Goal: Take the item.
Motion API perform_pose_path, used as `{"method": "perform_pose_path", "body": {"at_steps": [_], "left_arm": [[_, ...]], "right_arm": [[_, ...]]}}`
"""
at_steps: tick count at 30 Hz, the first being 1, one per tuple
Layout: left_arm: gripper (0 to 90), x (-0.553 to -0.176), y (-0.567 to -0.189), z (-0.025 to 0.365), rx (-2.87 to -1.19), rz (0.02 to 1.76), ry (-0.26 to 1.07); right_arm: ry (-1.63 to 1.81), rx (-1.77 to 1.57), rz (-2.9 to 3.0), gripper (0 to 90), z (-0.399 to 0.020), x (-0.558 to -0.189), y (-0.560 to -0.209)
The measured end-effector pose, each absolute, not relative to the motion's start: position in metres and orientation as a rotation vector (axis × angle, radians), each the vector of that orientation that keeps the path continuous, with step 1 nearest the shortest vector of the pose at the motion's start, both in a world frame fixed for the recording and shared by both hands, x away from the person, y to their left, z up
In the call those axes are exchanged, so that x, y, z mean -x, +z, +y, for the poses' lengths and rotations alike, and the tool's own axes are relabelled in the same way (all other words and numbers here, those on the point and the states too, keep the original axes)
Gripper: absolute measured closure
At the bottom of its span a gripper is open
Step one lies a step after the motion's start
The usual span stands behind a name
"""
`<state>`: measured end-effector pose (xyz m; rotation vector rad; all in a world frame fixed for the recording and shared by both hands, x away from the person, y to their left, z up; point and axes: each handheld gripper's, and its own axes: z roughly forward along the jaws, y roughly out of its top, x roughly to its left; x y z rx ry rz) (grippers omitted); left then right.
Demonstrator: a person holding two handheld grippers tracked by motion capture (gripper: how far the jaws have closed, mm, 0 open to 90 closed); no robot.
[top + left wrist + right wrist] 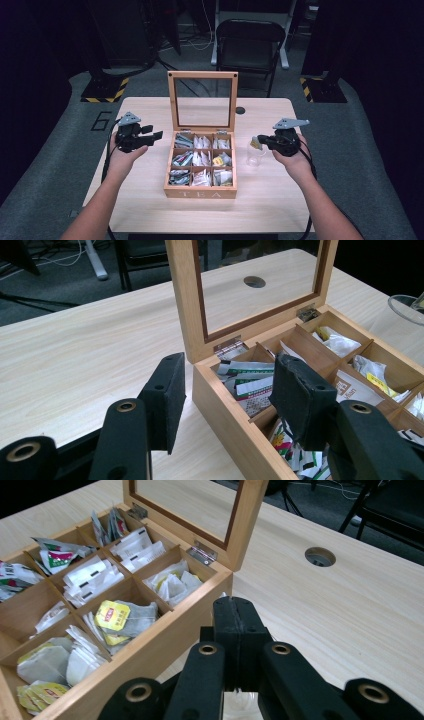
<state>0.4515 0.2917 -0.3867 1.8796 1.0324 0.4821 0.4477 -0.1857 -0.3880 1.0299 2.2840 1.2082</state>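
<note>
Glass cup (256, 156) stands right under the right gripper (260, 143), whose pressed-together jaws pinch a teabag (256, 143); left gripper (152, 135) idles half-spread.

The word "TEA" stands in pale capital letters on the front wall of the wooden tea box (200, 193). A large grey "6" is marked on the floor (101, 120), left of the table; the tea-bag labels are too small to read
</note>
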Motion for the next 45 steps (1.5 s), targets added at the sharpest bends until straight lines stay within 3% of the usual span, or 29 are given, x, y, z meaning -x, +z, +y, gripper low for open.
{"method": "perform_pose_path", "body": {"at_steps": [26, 45], "left_arm": [[47.3, -0.452, -0.388, 0.293, -1.882, 1.038, 0.481], [47.3, -0.451, -0.390, 0.295, -1.877, 1.044, 0.479]], "right_arm": [[1.134, -1.129, 2.314, 89.7, -0.186, -0.457, -0.429], [1.142, -1.119, 2.317, 72.1, -0.180, -0.459, -0.418]]}}
